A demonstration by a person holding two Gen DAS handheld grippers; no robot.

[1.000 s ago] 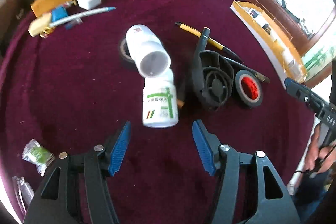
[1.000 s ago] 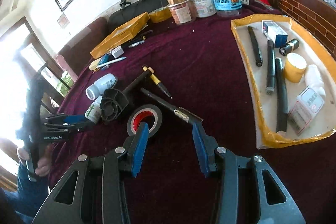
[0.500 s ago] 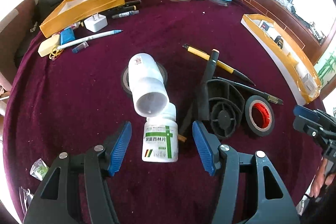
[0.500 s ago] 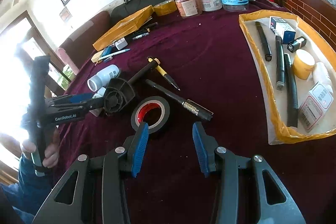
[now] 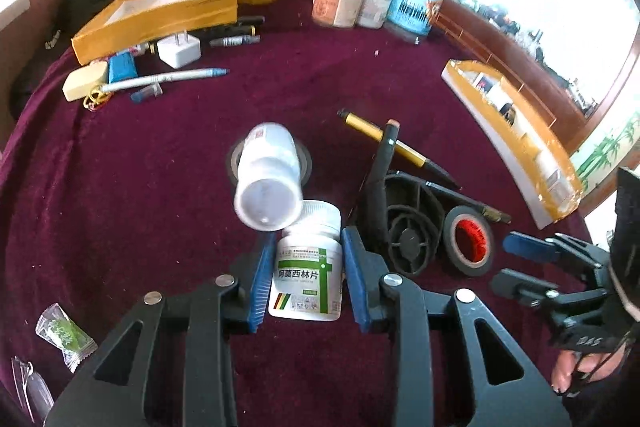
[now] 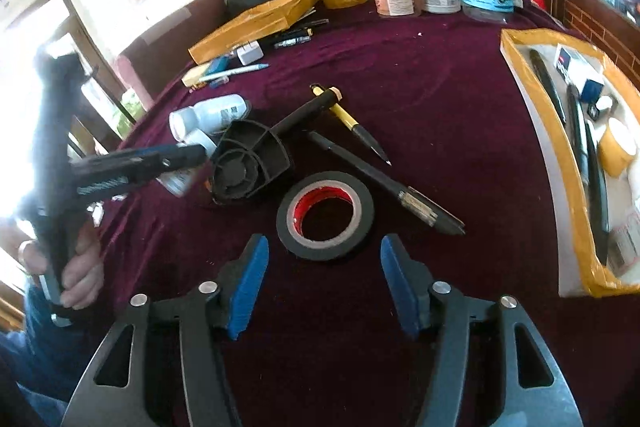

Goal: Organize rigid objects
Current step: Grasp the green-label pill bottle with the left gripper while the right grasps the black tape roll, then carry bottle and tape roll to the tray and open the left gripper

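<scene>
My left gripper (image 5: 306,279) is shut on a white medicine bottle with a green label (image 5: 307,275), lying on the maroon cloth. A second white bottle (image 5: 269,183) leans over its cap and rests on a tape ring. My right gripper (image 6: 324,287) is open and empty, just short of a black tape roll with a red core (image 6: 326,215). The right gripper also shows in the left wrist view (image 5: 524,263). A black fan-shaped plastic part (image 6: 250,163), a yellow-black pen (image 6: 350,123) and a black marker (image 6: 384,183) lie between the bottles and the roll.
A yellow-taped tray (image 6: 540,131) with pens, a box and tape lies at the right. A yellow box (image 5: 156,15), a white charger (image 5: 179,49), pens and an eraser sit at the far left. Jars (image 5: 416,3) stand at the back. Candy wrappers (image 5: 64,335) lie at the near left.
My left gripper moved forward and closed on the green-label bottle. My right gripper moved toward the black tape roll and stayed open.
</scene>
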